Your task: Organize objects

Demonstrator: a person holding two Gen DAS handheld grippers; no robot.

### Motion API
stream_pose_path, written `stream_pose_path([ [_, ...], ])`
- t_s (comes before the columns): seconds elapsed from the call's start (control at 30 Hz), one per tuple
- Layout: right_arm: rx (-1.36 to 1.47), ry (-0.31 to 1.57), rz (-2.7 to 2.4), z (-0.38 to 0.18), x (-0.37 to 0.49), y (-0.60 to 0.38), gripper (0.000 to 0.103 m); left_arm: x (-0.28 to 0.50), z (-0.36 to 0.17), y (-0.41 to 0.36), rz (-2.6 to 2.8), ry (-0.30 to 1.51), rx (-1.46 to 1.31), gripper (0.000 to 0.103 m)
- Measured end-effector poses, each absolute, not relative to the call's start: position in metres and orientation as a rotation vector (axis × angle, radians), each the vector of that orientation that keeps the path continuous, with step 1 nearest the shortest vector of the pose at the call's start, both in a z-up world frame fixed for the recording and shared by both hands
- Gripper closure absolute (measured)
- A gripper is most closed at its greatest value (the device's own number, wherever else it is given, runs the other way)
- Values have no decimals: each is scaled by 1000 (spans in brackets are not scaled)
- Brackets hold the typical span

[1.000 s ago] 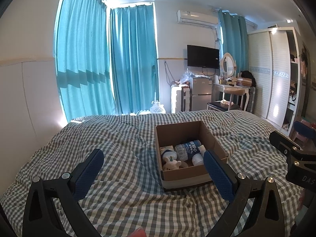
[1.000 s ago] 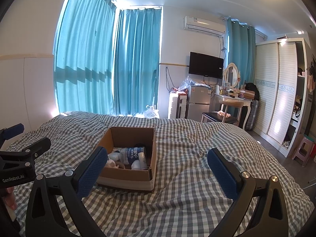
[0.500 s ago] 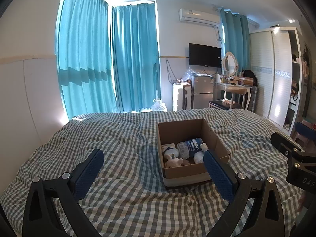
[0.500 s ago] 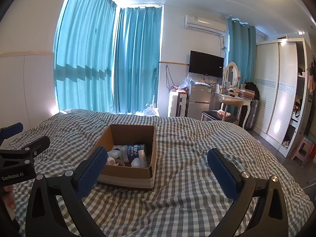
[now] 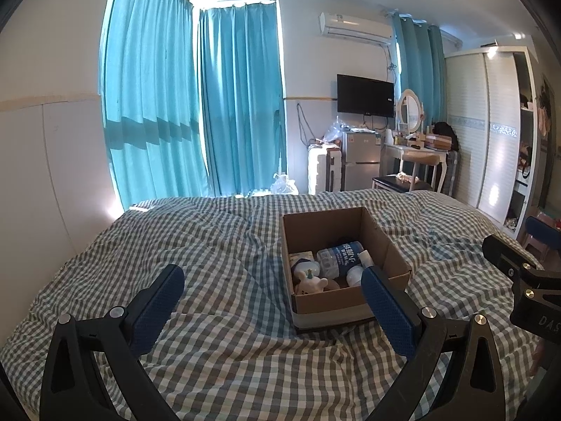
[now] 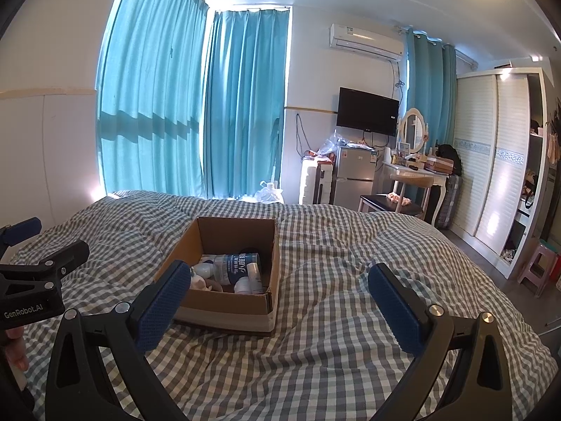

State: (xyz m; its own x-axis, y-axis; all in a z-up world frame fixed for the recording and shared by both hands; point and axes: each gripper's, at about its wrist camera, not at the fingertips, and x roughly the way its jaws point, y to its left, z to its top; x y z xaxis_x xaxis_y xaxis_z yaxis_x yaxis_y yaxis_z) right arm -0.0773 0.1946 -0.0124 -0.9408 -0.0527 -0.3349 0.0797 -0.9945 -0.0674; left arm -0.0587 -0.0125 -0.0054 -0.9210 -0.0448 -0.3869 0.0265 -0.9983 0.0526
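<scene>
An open cardboard box (image 5: 389,245) sits on the checked bed cover (image 5: 217,245); it also shows in the right wrist view (image 6: 224,305). Inside lie a water bottle with a blue label (image 5: 338,258), a small white plush toy (image 5: 310,280) and small white containers (image 5: 354,273). The bottle shows in the right wrist view (image 6: 236,263) too. My left gripper (image 5: 271,301) is open and empty, held above the bed just before the box. My right gripper (image 6: 278,298) is open and empty, to the right of the box.
Blue curtains (image 5: 193,105) hang behind the bed. A small fridge (image 5: 361,161), a dressing table with a mirror (image 5: 415,147), a wall television (image 5: 364,95) and a white wardrobe (image 5: 491,129) stand at the far right. A pink stool (image 6: 536,270) stands on the floor.
Both grippers have lifted and drawn back slightly, so the box sits a little lower and nearer in both views. Both stay open and empty.
</scene>
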Motion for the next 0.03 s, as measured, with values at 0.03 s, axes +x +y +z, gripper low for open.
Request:
stream_pose_path([
  [0.03,518,123,-3028,-12,-77,195,1,-58,-5,-11,-3046,-81,608,0],
])
